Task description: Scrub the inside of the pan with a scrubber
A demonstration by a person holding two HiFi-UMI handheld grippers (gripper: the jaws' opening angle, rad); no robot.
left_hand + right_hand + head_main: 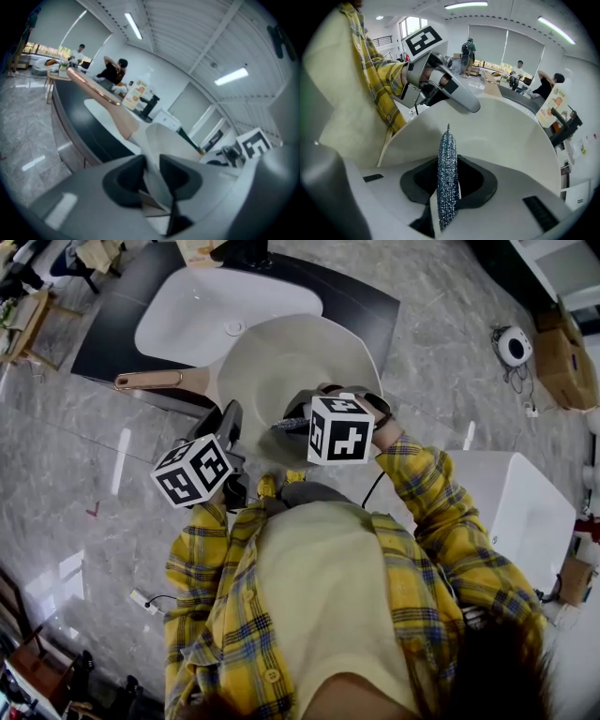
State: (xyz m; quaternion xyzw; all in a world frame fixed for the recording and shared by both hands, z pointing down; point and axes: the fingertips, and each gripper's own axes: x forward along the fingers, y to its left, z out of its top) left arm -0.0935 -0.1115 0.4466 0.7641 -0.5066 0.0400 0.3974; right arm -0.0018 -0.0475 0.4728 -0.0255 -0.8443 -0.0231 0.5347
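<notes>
Currently the pan, cream inside with a copper-coloured handle, is held tilted just in front of the dark desk. Its open side faces the person. In the head view the handle points left, along the near edge of the desk. A white sink is set into the desk behind the pan.

Left hand-held gripper: closed on the pan. In the left gripper view the two dark pads stand close together, with the thin pan rim pinched between them. The pan bowl and handle extend beyond the jaws. The right gripper view confirms this grip: the left hand-held gripper clamps the upper rim of the pan.

Right hand-held gripper: closed on the scrubber, a wad of steel wire mesh. The wad is pressed flat and stands upright between the pads, with its tip projecting past them toward the inner wall of the pan. In the head view the scrubber lies at the near part of the pan's inside. Whether it touches the surface cannot be determined.

Both marker cubes face upward, toward the head camera.
</notes>
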